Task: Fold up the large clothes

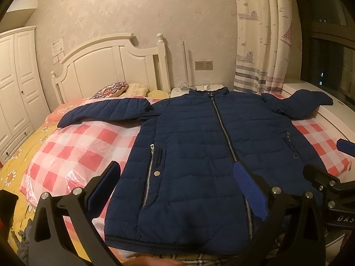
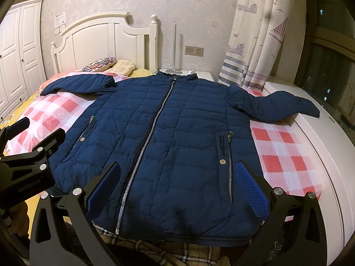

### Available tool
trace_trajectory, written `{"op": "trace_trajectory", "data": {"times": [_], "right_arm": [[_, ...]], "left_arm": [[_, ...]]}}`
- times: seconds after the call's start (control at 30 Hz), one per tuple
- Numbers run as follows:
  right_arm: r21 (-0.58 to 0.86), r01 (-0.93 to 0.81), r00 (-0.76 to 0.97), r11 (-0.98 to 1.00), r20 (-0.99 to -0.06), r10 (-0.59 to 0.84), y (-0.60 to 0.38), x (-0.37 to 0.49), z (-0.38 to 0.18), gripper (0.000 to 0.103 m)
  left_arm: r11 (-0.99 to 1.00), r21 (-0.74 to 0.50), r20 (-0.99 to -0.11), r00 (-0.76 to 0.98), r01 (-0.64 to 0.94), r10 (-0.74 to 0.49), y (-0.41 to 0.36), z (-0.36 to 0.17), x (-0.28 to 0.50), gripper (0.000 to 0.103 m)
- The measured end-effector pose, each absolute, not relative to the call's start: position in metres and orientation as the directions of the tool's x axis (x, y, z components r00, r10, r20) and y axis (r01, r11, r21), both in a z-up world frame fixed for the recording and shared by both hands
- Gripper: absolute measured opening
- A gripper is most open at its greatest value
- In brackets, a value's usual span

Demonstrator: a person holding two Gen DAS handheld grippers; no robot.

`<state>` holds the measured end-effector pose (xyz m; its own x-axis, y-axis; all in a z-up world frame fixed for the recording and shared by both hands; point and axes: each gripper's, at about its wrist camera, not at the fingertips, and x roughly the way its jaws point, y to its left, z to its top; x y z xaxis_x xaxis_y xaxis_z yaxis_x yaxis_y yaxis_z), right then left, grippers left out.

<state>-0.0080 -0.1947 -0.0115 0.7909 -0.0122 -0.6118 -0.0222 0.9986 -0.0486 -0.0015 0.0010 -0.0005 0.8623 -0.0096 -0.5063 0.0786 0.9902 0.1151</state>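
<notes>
A navy quilted jacket (image 1: 195,155) (image 2: 168,133) lies flat and zipped, front up, on a bed, with both sleeves spread out sideways. Its hem is nearest me. My left gripper (image 1: 176,175) hovers open above the jacket's lower left half, nothing between its blue-padded fingers. My right gripper (image 2: 177,173) hovers open above the lower right half, also empty. In the right wrist view the left gripper (image 2: 33,146) shows at the left edge. In the left wrist view, part of the right gripper (image 1: 328,177) shows at the right edge.
The jacket rests on a red-and-white checked plastic sheet (image 1: 84,146) (image 2: 281,150) over a yellow flowered bedspread (image 1: 13,166). Pillows (image 1: 115,89) lie by the white headboard (image 2: 106,42). A white ledge (image 2: 328,146) runs along the right. A plaid cloth (image 2: 155,250) lies below the hem.
</notes>
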Motion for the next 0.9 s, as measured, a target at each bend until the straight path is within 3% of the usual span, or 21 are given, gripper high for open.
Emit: {"op": "trace_trajectory", "data": {"times": [0.57, 0.9], "right_arm": [[-0.047, -0.023, 0.791, 0.999, -0.612, -0.011, -0.194, -0.008, -0.012, 0.099], [-0.047, -0.023, 0.791, 0.999, -0.612, -0.011, -0.194, -0.008, -0.012, 0.099]], "left_arm": [[0.991, 0.123, -0.437, 0.899, 0.059, 0.001, -0.001, 0.007, -0.012, 0.101], [0.991, 0.121, -0.45, 0.893, 0.066, -0.005, 0.0, 0.009, -0.012, 0.101]]}}
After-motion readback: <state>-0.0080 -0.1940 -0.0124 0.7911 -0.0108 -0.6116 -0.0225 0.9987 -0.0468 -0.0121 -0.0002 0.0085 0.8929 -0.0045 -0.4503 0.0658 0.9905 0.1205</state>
